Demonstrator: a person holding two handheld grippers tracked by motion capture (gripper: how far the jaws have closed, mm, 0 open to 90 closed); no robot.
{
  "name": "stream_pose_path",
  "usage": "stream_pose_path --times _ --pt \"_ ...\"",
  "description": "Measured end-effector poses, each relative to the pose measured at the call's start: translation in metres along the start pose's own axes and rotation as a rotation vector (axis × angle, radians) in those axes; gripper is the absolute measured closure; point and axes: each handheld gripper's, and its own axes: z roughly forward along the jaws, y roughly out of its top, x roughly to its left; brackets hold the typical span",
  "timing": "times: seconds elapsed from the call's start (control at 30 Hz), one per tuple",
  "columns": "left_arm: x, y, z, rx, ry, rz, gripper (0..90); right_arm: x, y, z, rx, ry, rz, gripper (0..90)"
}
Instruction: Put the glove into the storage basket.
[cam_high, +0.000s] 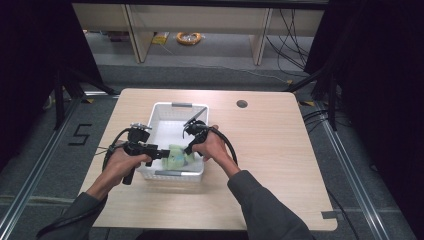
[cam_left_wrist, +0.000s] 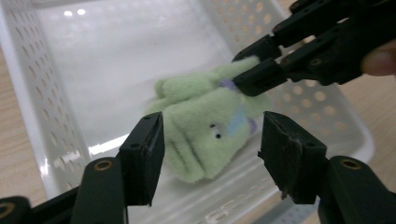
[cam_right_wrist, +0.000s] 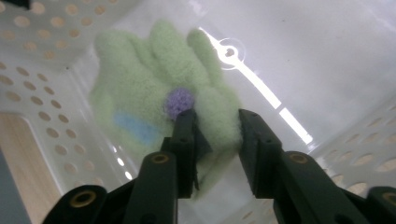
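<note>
**Green plush toy held over the basket's near end**

The right gripper (cam_right_wrist: 215, 123) is seen pinching a fold of the green plush toy (cam_right_wrist: 159, 88), its two black pads pressed into the fleece just beside a purple patch. The left gripper (cam_left_wrist: 210, 144) is spread, its pads standing either side of the toy without touching it.

The toy is found inside the white basket (cam_high: 165, 111), at the end nearest the person, close against the perforated wall (cam_left_wrist: 44, 93); whether it rests on the basket floor or hangs just above it cannot be told.

The step in hand is judged to be the setting-down or handing-over of the toy. It would be done well if the pinch were kept on the fleece alone, the toy lowered level, and the pads parted only once it is settled; soft pile is likely to cling to a pad.

Little room is left by the near rim and the side wall, so any withdrawal is best made upward. The far half of the basket and the wooden table (cam_high: 270, 150) around it lie open.
</note>
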Motion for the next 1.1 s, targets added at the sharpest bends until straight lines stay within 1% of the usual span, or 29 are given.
stream_pose_path --times 0.03,0.1,0.17,0.2,0.23,0.27,0.3,0.37,0.4,0.47,0.5,0.53,0.57,0.6,0.63,0.67,0.73,0.8,0.87,0.9,0.93,0.97,1.0,1.03,1.07,1.1 --pt "-0.002 -0.001 -0.002 -0.006 0.001 0.005 37.6 -0.001 0.000 0.000 -0.001 -0.003 -0.004 66.9" --pt "-0.007 -0.004 -0.006 -0.015 -0.002 0.019 36.7 -0.002 0.000 -0.001 -0.007 -0.004 -0.001 61.2" --pt "-0.010 -0.006 -0.008 -0.017 -0.005 0.024 35.8 -0.002 0.000 -0.003 -0.022 -0.018 -0.006 59.6" --pt "-0.011 -0.006 -0.008 -0.021 0.000 0.022 35.1 -0.003 -0.001 -0.004 -0.032 -0.018 0.000 58.2" --pt "-0.012 -0.007 -0.008 -0.013 -0.003 0.023 34.3 -0.004 -0.001 -0.008 -0.044 -0.021 0.019 54.9" --pt "-0.012 -0.008 -0.007 -0.012 -0.005 0.023 34.3 -0.004 -0.001 -0.008 -0.044 -0.021 0.019 54.9" --pt "-0.013 -0.008 -0.007 -0.007 -0.006 0.025 34.3 -0.005 -0.001 -0.009 -0.056 -0.018 0.010 53.9" --pt "-0.014 -0.010 -0.007 -0.016 -0.019 0.021 33.4 -0.006 -0.002 -0.018 -0.093 -0.017 0.008 52.4" --pt "-0.014 -0.010 -0.007 -0.016 -0.019 0.021 33.1 -0.006 -0.002 -0.018 -0.093 -0.017 0.008 52.4" --pt "-0.016 -0.011 -0.007 -0.028 -0.023 0.020 32.4 -0.008 -0.003 -0.023 -0.110 -0.021 0.007 50.7" --pt "-0.018 -0.011 -0.008 -0.035 -0.024 0.023 32.0 -0.008 -0.004 -0.026 -0.122 -0.020 0.010 50.1" --pt "-0.019 -0.012 -0.008 -0.037 -0.028 0.022 31.3 -0.009 -0.007 -0.033 -0.146 -0.005 0.006 48.8" --pt "-0.021 -0.012 -0.008 -0.039 -0.023 0.026 31.3 -0.009 -0.007 -0.033 -0.146 -0.005 0.006 48.8" --pt "-0.022 -0.012 -0.008 -0.038 -0.029 0.029 30.7 -0.009 -0.008 -0.036 -0.159 -0.006 -0.002 48.6" --pt "-0.024 -0.012 -0.008 -0.038 -0.036 0.034 30.4 -0.008 -0.010 -0.040 -0.158 -0.005 0.014 47.2" --pt "-0.025 -0.012 -0.007 -0.031 -0.033 0.041 30.2 -0.007 -0.012 -0.042 -0.155 -0.010 0.015 45.7" --pt "-0.026 -0.012 -0.006 -0.034 -0.025 0.038 29.4 -0.007 -0.015 -0.044 -0.162 -0.013 0.010 44.4" --pt "-0.027 -0.012 -0.006 -0.052 -0.037 0.026 28.3 -0.007 -0.018 -0.050 -0.179 -0.005 0.002 43.0" --pt "-0.027 -0.013 -0.006 -0.054 -0.039 0.027 27.7 -0.006 -0.019 -0.051 -0.180 0.004 0.007 42.4" --pt "-0.027 -0.013 -0.006 -0.057 -0.037 0.030 27.0 -0.006 -0.020 -0.053 -0.192 0.002 -0.007 41.4" --pt "-0.028 -0.013 -0.006 -0.057 -0.045 0.029 25.4 -0.003 -0.024 -0.059 -0.185 0.004 0.021 40.0" --pt "-0.028 -0.014 -0.007 -0.059 -0.051 0.027 25.4 -0.003 -0.024 -0.059 -0.185 0.004 0.021 40.0" --pt "-0.029 -0.015 -0.007 -0.059 -0.050 0.028 24.7 -0.003 -0.025 -0.061 -0.213 0.011 -0.014 39.8" --pt "-0.032 -0.016 -0.006 -0.077 -0.047 0.011 22.2 -0.002 -0.030 -0.068 -0.233 0.009 -0.021 39.3" --pt "-0.032 -0.016 -0.006 -0.077 -0.047 0.011 21.4 -0.002 -0.030 -0.068 -0.233 0.009 -0.021 39.3" --pt "-0.032 -0.016 -0.007 -0.066 -0.054 0.021 21.4 -0.001 -0.031 -0.068 -0.245 0.009 -0.014 38.7"
